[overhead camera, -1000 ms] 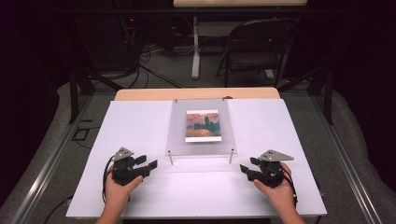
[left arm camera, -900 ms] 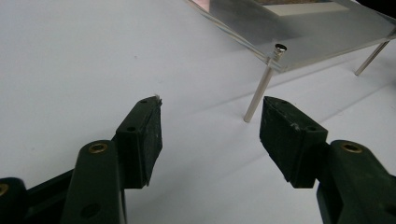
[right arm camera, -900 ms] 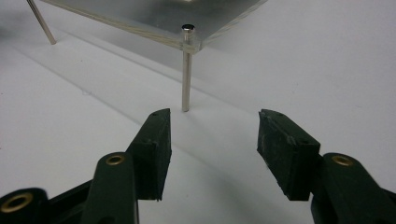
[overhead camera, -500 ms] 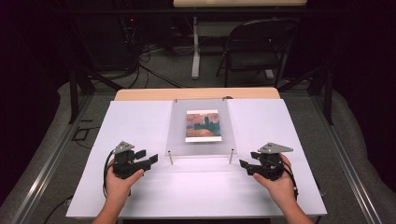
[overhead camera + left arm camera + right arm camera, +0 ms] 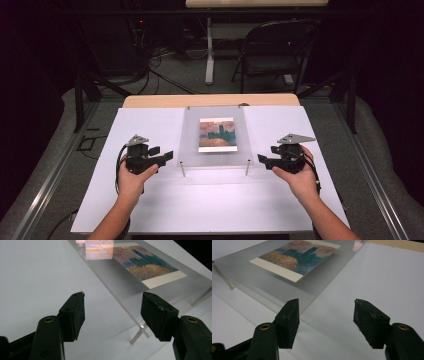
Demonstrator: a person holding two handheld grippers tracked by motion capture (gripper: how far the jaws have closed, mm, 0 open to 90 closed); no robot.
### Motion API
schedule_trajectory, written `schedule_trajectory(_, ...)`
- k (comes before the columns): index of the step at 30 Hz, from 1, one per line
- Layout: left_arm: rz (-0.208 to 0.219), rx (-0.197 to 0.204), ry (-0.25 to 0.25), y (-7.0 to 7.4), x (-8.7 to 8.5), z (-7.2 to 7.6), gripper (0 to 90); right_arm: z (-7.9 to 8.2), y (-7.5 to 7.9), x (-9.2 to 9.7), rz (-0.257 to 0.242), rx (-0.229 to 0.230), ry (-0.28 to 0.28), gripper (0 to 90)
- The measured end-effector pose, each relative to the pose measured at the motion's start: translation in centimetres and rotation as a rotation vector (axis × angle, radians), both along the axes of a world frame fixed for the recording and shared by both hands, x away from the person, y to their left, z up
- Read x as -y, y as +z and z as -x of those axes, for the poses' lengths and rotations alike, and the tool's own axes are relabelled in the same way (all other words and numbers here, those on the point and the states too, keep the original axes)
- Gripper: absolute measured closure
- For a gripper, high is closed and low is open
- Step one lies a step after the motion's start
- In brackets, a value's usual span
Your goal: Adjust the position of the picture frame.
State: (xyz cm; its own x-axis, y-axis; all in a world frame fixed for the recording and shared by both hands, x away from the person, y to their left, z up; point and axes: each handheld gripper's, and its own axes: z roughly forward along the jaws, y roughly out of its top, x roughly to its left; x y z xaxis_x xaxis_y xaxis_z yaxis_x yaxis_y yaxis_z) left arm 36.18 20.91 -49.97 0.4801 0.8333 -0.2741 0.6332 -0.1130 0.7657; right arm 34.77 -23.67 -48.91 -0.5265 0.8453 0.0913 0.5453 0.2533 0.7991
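high view: the desk [image 5: 150,210] takes up the middle of the frame under a white cover, a strip of bare wood showing along its top edge. dead centre sits a clear acrylic panel [image 5: 189,145], raised on thin metal posts [image 5: 183,169], and a printed picture [image 5: 216,134] of a dusky building over orange water lies flat with it; whether on top or beneath the sheet, hard to tell.

lower left of the frame, the left hand [image 5: 131,180] holds the left hand-held gripper [image 5: 165,156], tips aimed at the panel's left edge, just beside it. in the left gripper view its jaws stand wide apart with nothing between them, the panel's near corner and one post showing through the gap.

lower right, the right hand [image 5: 299,177] carries the right hand-held gripper [image 5: 262,160], also pointing inward, close to the panel's right edge. the right gripper view shows its jaws spread open and empty, the panel's edge running past the left jaw.

top of the frame, a dark folding chair [image 5: 274,52] stands on the floor beyond the desk.
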Motion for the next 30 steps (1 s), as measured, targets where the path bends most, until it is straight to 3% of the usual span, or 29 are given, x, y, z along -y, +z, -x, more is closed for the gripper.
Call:
schedule_trajectory(5, 0.007, 0.001, 0.003, 1.0, 0.6, -1.7, 35.6, -1.1, 0.6, -0.5, 0.009, -0.002, 0.009, 37.0)
schedule_trajectory(9, 0.008, 0.011, 0.006, 2.1, 1.1, -3.0, 35.1, -2.3, 1.0, -0.9, 0.019, 0.024, 0.005, 37.2)
schedule_trajectory(14, 0.013, 0.014, -0.013, 3.6, 1.7, -4.8, 35.6, -4.4, 2.3, -1.4, -0.001, 0.036, -0.007, 37.3)
schedule_trajectory(21, 0.020, -0.004, -0.010, 3.8, 3.0, -7.0, 38.4, -7.0, 2.9, -1.9, -0.026, 0.025, -0.029, 37.5)
schedule_trajectory(30, 0.018, -0.001, -0.007, 3.7, 3.9, -9.1, 41.6, -9.3, 2.5, -3.2, -0.029, 0.019, -0.026, 37.6)
